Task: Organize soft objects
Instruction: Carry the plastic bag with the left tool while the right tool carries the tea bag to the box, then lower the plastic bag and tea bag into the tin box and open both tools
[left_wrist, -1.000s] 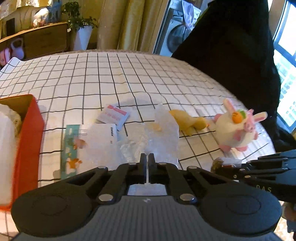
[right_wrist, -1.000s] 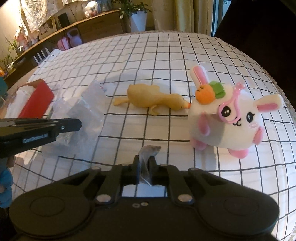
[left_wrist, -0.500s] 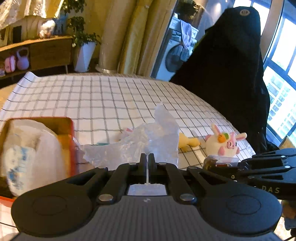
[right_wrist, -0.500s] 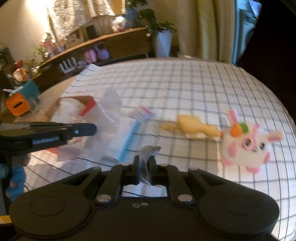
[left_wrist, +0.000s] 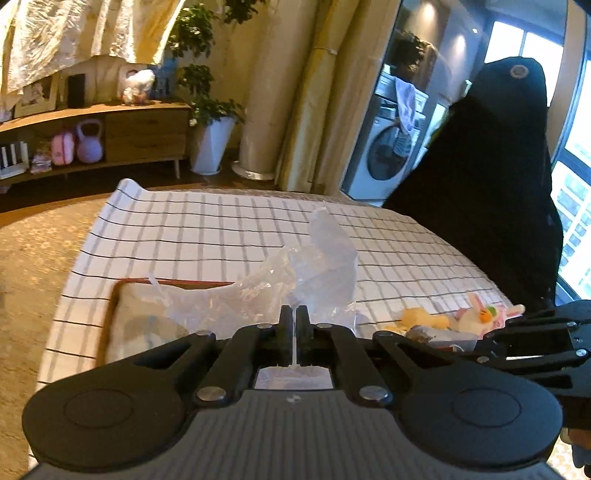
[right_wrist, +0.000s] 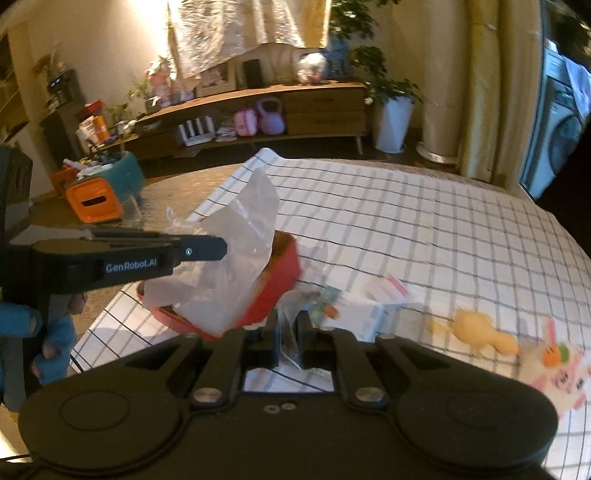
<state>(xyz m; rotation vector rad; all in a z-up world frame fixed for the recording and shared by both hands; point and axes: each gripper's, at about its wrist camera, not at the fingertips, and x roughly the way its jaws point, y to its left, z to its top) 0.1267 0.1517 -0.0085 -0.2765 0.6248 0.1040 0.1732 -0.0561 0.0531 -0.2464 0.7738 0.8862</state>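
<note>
A crumpled clear plastic bag (left_wrist: 317, 262) hangs in the air over the red box (right_wrist: 282, 278). My left gripper (left_wrist: 294, 315) is shut on its near edge; in the right wrist view the left gripper (right_wrist: 218, 248) reaches in from the left with the bag (right_wrist: 236, 258) draped from its tips. My right gripper (right_wrist: 287, 319) is shut on another bit of the same clear plastic. On the checked tablecloth (right_wrist: 424, 221) lie a yellow duck plush (right_wrist: 476, 332) and a white bunny plush (right_wrist: 554, 369); the duck (left_wrist: 417, 317) and the bunny (left_wrist: 484, 315) also show in the left wrist view.
The red box (left_wrist: 122, 291) holds white soft packs. Flat tissue packs (right_wrist: 369, 312) lie beside it. A black chair (left_wrist: 498, 192) stands at the table's far right. Orange and teal bins (right_wrist: 96, 199) sit on the floor, with a sideboard behind. A blue-gloved hand (right_wrist: 51, 332) holds the left gripper.
Both grippers have risen and drawn back, lifting the plastic bag off the tablecloth. The bag now hangs above the red box, and the plush toys look farther away.
</note>
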